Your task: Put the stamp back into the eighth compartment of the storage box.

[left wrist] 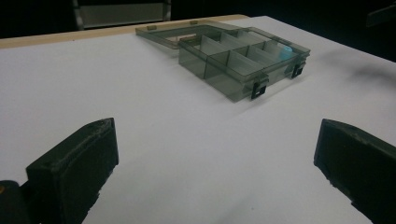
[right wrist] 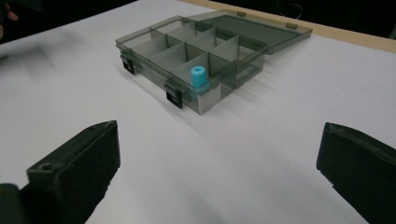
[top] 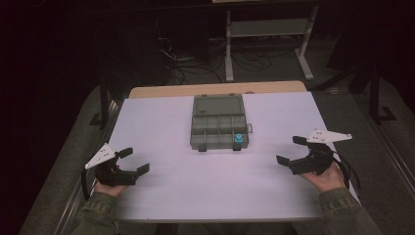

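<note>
Looking down, we see both claws wide open and empty; blue cap (top: 238,137) in the organizer box (top: 218,122) lies nearer the right claw (top: 290,150) than the left claw (top: 133,160).

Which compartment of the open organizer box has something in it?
The front-row corner compartment on the right claw's side of the organizer box: it holds a blue cylinder. The other compartments look empty.
</note>
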Demonstrator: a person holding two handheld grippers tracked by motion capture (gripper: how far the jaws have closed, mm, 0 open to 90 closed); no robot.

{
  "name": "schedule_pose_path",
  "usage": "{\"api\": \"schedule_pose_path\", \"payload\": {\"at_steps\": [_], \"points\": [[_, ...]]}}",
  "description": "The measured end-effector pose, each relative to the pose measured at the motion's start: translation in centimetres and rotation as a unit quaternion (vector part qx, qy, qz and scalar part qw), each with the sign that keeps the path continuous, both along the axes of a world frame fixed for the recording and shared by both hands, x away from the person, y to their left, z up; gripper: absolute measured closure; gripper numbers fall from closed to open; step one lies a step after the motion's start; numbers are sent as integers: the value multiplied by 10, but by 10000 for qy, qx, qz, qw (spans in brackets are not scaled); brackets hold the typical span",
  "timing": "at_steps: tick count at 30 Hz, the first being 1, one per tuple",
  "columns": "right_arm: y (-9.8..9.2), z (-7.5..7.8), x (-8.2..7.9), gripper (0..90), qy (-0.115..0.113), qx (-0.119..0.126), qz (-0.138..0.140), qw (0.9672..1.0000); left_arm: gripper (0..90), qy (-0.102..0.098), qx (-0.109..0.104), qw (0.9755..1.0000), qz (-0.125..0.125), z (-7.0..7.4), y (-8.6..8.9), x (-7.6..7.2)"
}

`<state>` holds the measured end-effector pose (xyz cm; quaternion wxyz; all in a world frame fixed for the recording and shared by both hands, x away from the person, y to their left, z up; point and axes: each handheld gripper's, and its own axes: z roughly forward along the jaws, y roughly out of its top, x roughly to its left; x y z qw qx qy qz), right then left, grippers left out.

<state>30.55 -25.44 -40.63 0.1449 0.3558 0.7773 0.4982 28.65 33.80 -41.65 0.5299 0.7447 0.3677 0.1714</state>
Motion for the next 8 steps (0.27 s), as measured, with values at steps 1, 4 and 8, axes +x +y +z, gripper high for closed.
{"api": "schedule_pose_path", "payload": {"at_steps": [1,4,8], "points": [[-1,-1,-1,0,-59,24,-12,10000,0,0,-1,10000,-1,0,0,0],[-5,-4,-6,0,-113,69,-71,9999,0,0,-6,10000,-1,0,0,0],[-8,-8,-9,0,-133,97,-87,9998,0,-6,-14,10000,5,0,0,0]]}}
